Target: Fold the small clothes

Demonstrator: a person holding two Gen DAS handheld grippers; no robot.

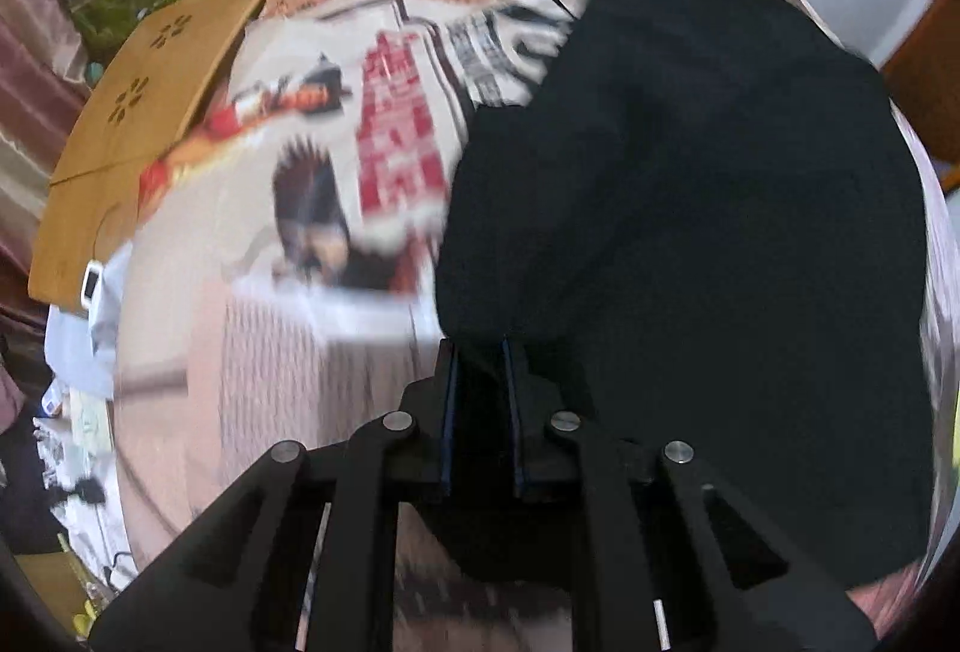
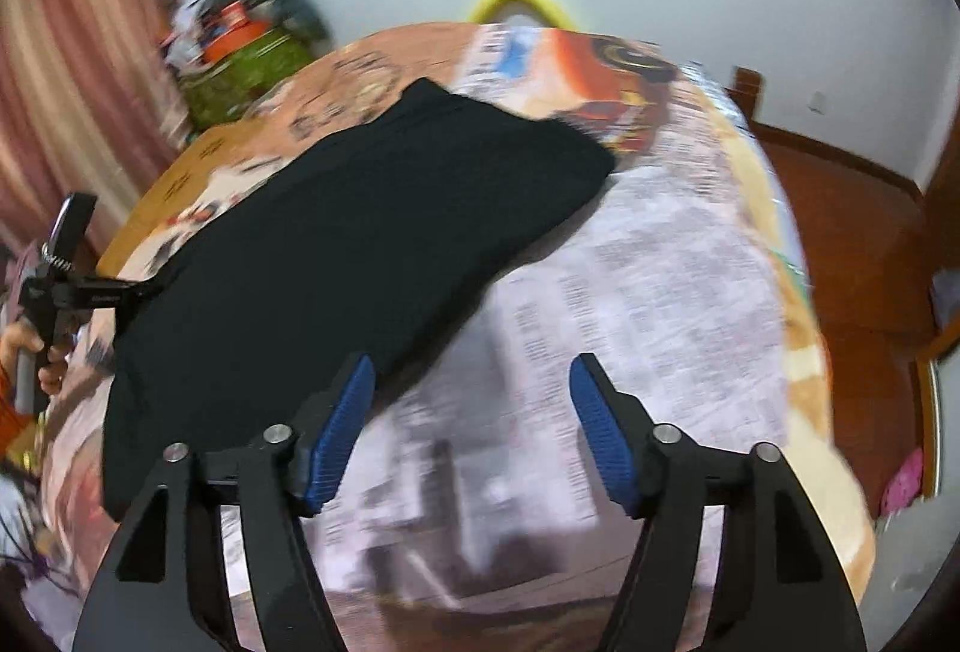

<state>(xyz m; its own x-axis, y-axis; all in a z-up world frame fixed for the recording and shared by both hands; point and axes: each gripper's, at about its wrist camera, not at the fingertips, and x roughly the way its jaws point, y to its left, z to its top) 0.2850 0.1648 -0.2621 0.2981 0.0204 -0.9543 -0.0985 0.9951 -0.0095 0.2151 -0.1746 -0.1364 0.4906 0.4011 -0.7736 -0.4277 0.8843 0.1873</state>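
A black garment (image 1: 690,202) lies spread on a round table under a printed cover (image 1: 288,352). In the left wrist view my left gripper (image 1: 479,346) is shut on the garment's near edge, with black cloth pinched between the blue pads. The right wrist view shows the same garment (image 2: 360,244) stretching to the far side, and the left gripper (image 2: 141,292) clamped on its left edge. My right gripper (image 2: 471,364) is open over the table cover (image 2: 660,292), just right of the garment's near corner. Nothing lies between its blue pads (image 2: 600,436).
A tan wooden board (image 1: 150,112) lies on the table's left side. Beyond it stand a green bag (image 2: 246,76) with orange boxes and striped curtains (image 2: 78,70). A person's hand (image 2: 24,346) holds the left gripper's handle. Wooden floor (image 2: 840,208) shows at right.
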